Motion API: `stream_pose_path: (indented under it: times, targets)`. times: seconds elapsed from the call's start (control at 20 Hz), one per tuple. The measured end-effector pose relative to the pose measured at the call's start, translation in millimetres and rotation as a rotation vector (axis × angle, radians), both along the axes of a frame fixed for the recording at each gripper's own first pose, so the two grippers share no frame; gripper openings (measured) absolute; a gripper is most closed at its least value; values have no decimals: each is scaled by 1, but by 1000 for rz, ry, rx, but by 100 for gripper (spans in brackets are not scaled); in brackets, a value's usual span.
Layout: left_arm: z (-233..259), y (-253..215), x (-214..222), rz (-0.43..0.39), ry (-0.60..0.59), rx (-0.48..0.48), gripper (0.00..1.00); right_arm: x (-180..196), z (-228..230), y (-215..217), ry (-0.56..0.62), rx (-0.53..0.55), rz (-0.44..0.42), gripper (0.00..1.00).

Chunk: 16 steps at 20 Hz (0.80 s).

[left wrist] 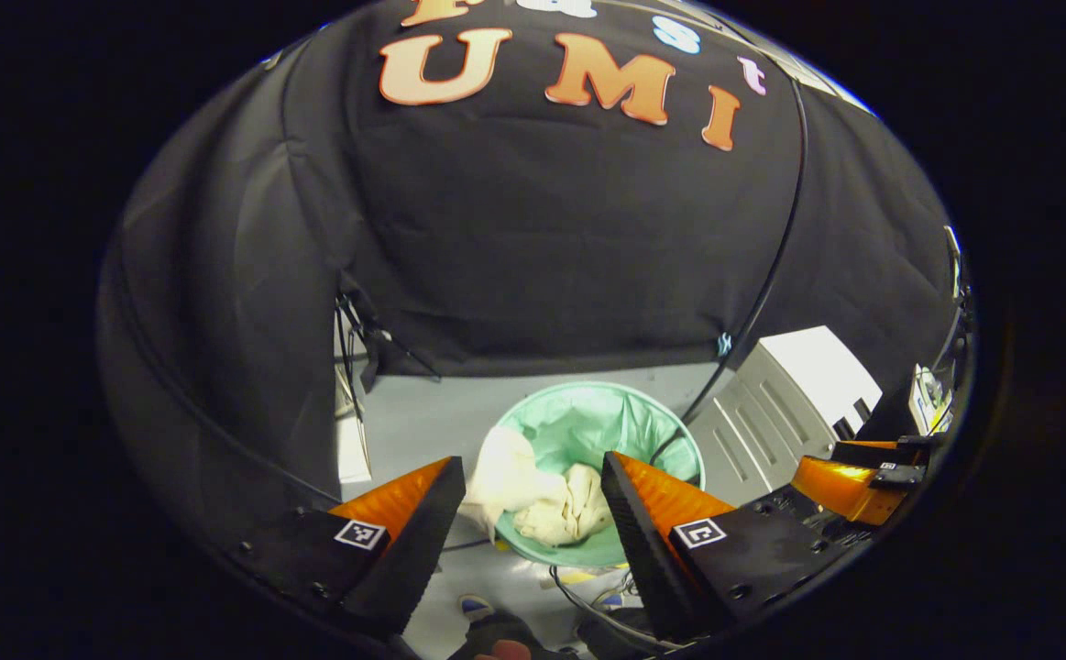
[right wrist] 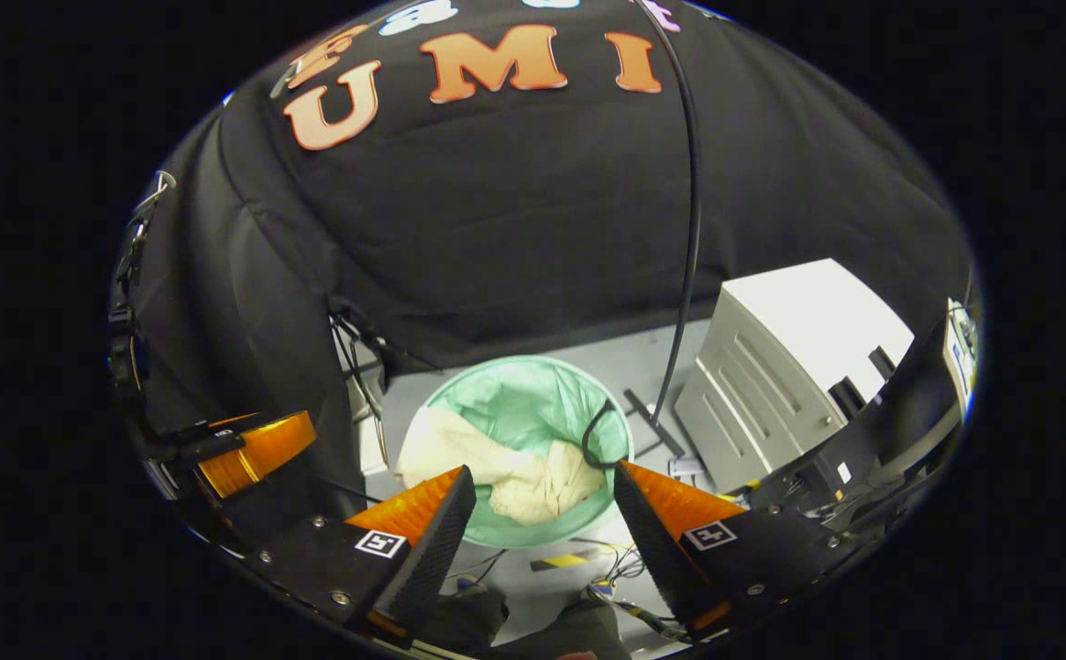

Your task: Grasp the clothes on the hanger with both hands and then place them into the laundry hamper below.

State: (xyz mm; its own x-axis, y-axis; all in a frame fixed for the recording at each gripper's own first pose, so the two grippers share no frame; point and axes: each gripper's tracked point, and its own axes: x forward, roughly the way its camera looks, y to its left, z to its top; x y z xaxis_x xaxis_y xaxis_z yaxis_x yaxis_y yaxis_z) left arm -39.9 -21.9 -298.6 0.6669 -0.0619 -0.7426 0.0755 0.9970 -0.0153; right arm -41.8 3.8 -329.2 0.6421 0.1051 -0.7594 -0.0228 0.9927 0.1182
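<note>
Open left tongs above green-lined hamper, cream clothes draped inside over its rim

- Clothes: cream, plain.
- Hamper: lined in pale mint green.
- Left gripper: orange fingers with black ribbed inner faces, black bases bearing small black-and-white square markers.
- Right gripper: the same orange, black and markers.
- Floor: light grey.
- Cabinet: off-white.
- Tape on the floor: yellow-and-black stripes.
</note>
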Motion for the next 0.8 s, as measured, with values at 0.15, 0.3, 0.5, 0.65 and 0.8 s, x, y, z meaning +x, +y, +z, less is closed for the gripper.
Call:
stream_pose_path:
  times: [0.15, 0.3, 0.5, 0.65, 0.8]
  targets:
    - [61, 6, 21, 14, -127, -6, 98, 20, 63, -3, -129, -10, -1, 94]
    - [125, 13, 39, 27, -268, -3, 98, 36, 127, -5, -246, -7, -8, 94]
    - [208, 10, 58, 35, -430, -38, 95, 57, 214, -13, -416, -10, -24, 94]
    - [257, 14, 68, 37, -550, -38, 97, 60, 271, -27, -536, -40, -30, 94]
    - [302, 14, 60, 29, -643, -39, 94, 58, 324, -38, -651, -56, -46, 94]
